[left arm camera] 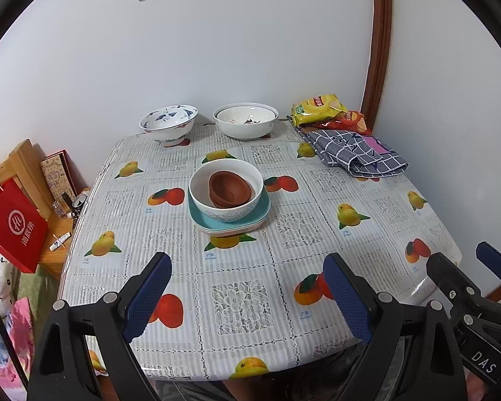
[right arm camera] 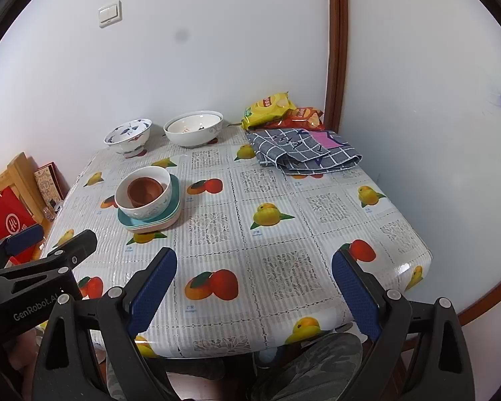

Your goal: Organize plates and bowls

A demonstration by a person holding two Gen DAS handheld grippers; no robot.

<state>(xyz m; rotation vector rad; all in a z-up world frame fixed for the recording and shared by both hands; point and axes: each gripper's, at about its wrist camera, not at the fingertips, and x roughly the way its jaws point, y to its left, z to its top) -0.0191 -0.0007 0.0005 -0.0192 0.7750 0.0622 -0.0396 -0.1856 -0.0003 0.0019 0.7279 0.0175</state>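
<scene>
A stack stands mid-table: teal and pink plates carry a white bowl with brown bowls nested inside. At the back sit a blue-patterned bowl and a larger white bowl that holds small scraps. My left gripper hangs open over the near table edge, nothing between its fingers. My right gripper is likewise open and empty near the front edge, well short of the stack. Each gripper shows at the side of the other's view.
A folded checked cloth and snack bags lie at the back right by the wall. Left of the table are a wooden chair and a red paper bag. A person's camouflage-clad leg is under the front edge.
</scene>
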